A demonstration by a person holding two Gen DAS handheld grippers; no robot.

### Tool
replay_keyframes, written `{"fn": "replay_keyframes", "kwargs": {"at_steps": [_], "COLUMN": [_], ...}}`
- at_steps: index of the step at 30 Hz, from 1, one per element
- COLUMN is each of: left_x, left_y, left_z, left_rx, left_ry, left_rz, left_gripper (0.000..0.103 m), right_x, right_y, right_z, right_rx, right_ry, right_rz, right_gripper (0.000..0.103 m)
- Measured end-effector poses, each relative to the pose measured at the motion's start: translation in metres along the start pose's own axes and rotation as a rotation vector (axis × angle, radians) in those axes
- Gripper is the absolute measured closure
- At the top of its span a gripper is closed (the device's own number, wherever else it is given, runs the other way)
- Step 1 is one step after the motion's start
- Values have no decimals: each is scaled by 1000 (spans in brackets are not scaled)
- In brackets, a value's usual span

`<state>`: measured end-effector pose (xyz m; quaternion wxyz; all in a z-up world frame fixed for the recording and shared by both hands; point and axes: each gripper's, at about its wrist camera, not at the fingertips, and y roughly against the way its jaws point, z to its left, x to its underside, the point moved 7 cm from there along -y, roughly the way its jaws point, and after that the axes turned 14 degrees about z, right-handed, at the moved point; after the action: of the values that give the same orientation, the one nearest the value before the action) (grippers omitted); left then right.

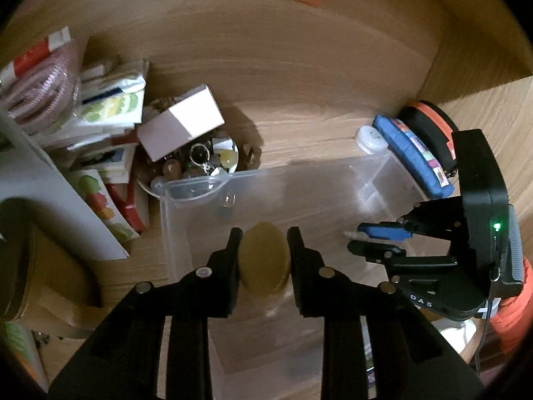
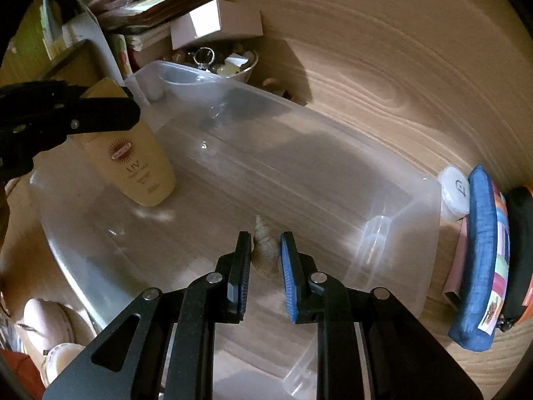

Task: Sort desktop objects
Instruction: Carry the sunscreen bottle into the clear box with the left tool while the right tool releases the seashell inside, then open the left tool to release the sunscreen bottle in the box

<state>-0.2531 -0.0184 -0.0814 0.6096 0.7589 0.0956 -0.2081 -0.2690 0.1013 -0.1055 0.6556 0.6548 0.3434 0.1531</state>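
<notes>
My left gripper point(image 1: 264, 238) is shut on the gold cap of a cream UV lotion bottle point(image 1: 264, 260), holding it upright inside a clear plastic bin point(image 1: 186, 233). In the right wrist view the bottle point(image 2: 140, 163) stands at the bin's left end under the left gripper point(image 2: 110, 100). My right gripper point(image 2: 265, 243) is shut on a pointed spiral seashell point(image 2: 264, 246), held over the bin point(image 2: 416, 220). The right gripper also shows in the left wrist view point(image 1: 361, 236) with the shell tip point(image 1: 351, 234) between its fingers.
A bowl of trinkets point(image 1: 200, 163) with a white box point(image 1: 181, 123) on it sits behind the bin. Packets and booklets point(image 1: 110, 106) pile at left. A blue pouch point(image 2: 479, 253), white round lid point(image 2: 454, 193) and black-orange case point(image 1: 429, 130) lie right of the bin.
</notes>
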Motion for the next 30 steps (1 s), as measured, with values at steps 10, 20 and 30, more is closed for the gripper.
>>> {"fn": "replay_keyframes", "kwargs": {"at_steps": [10,20,30], "left_x": [0,1,15], "left_y": [-26,-11,28], "left_z": [-4,1,4], "left_rx": [-61,-101,-142], "left_ry": [0,19,32], "left_rz": [40,9,-56], "left_gripper": [74,53,28], "right_x": [2,11,25], "right_y": [3,39,73], "right_z": [-4,0,5], "right_rx": [41,137,238], "right_ry": [-34,-41,-24], "right_rz": [8,-79,-174], "right_gripper": [71,39,31]}}
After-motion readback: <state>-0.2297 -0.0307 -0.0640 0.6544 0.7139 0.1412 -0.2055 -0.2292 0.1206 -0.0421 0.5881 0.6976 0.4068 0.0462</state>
